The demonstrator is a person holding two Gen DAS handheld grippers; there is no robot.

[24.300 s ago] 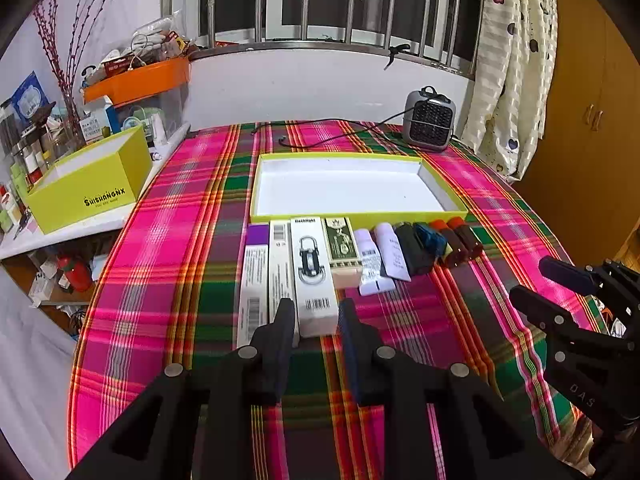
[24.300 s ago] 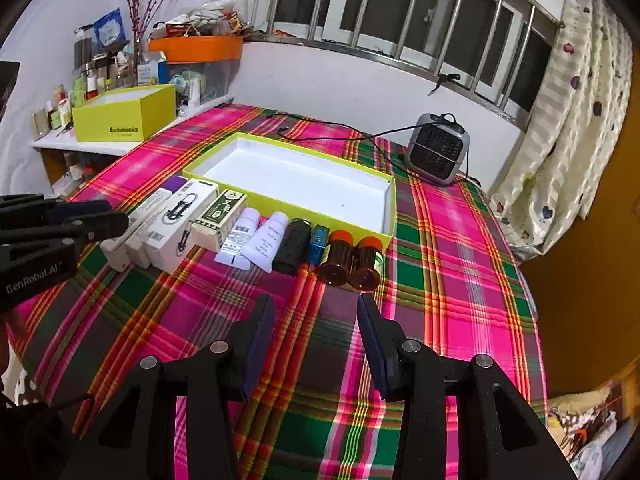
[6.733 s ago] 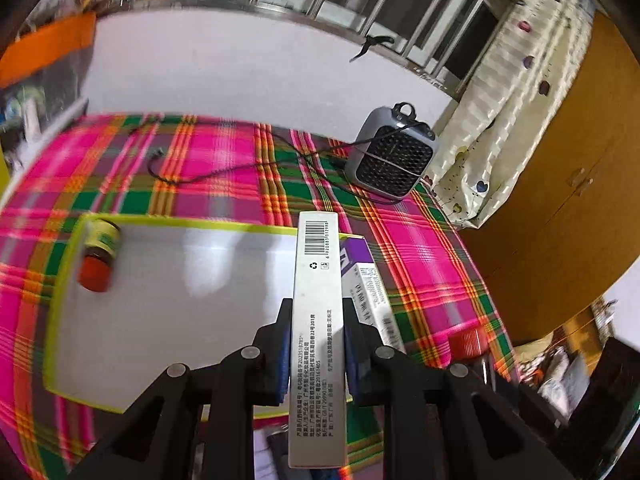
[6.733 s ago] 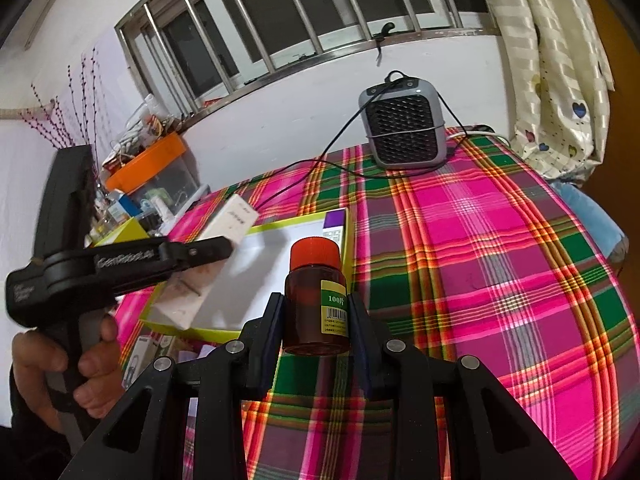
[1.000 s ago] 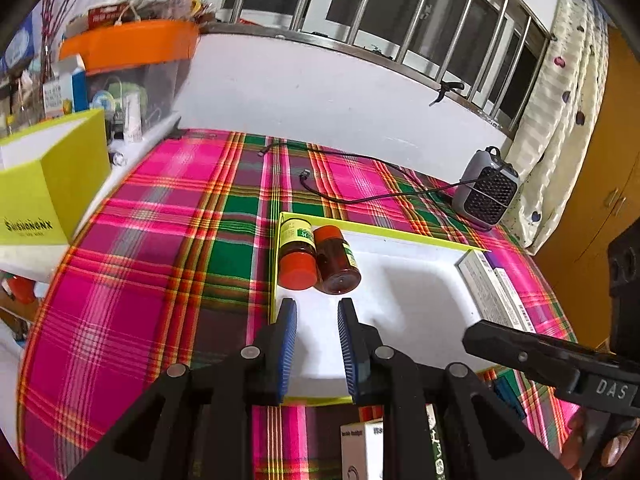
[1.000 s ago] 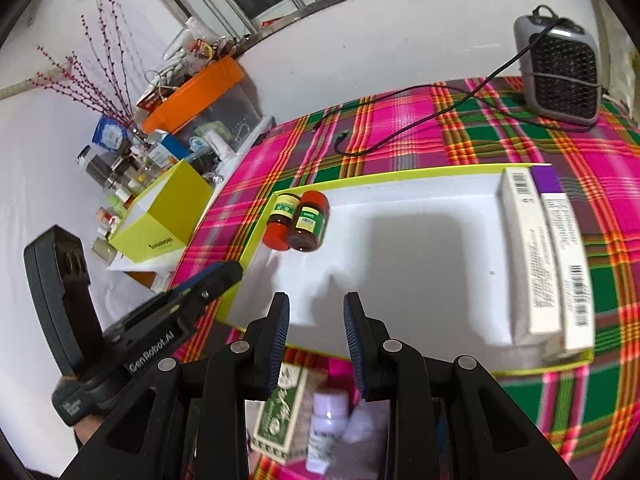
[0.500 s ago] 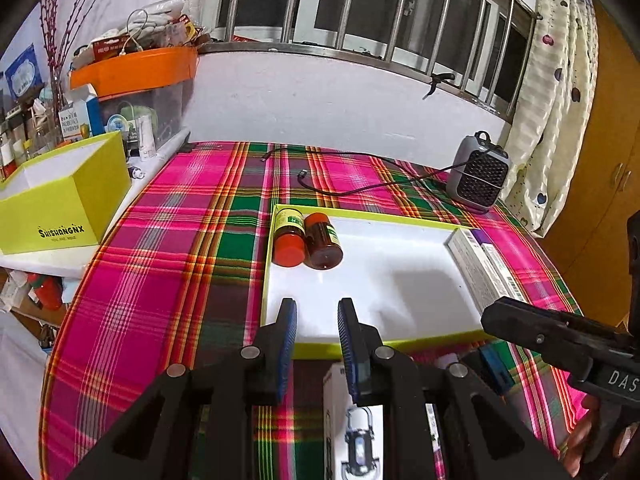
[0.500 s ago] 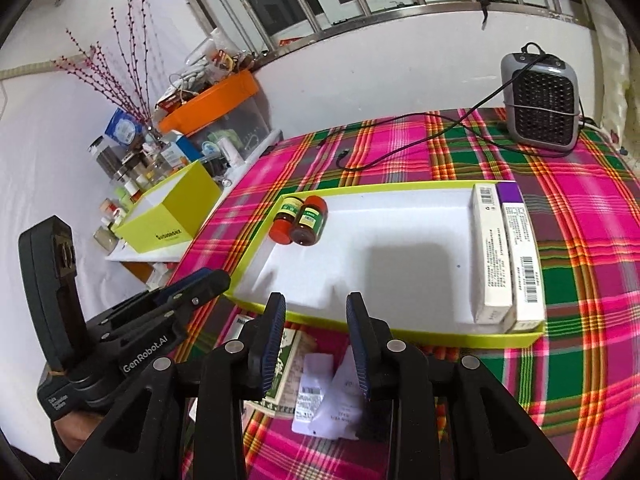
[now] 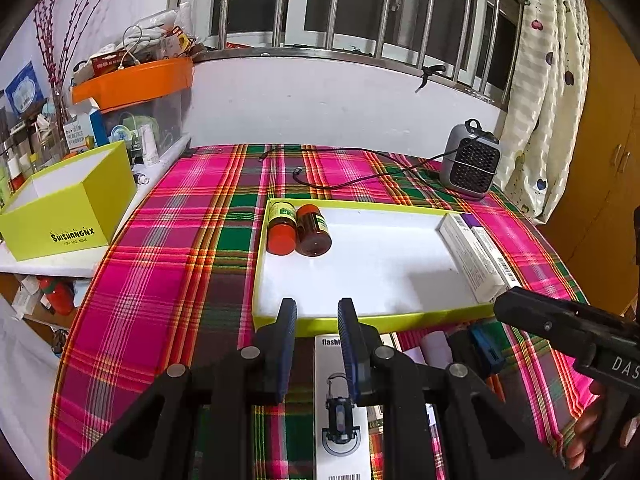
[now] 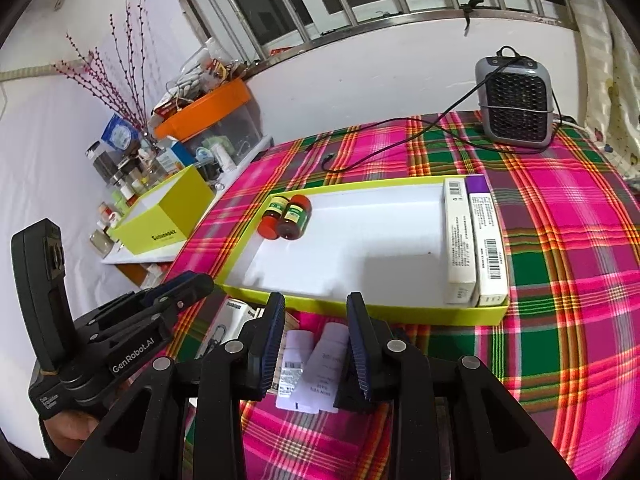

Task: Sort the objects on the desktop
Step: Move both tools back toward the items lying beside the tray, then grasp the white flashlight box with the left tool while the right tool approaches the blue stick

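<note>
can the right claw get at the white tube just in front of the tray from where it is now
Probably yes. The right claw is open and empty, and the white tube lies flat right between its fingers, beside a second tube, with nothing over it.

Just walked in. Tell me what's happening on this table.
A person sorts small items into a shallow yellow-green tray using two handheld grippers. Two red-capped brown bottles and two long white cartons already lie inside. The open left gripper hovers over a white flashlight box; the open right gripper over white tubes.
</note>
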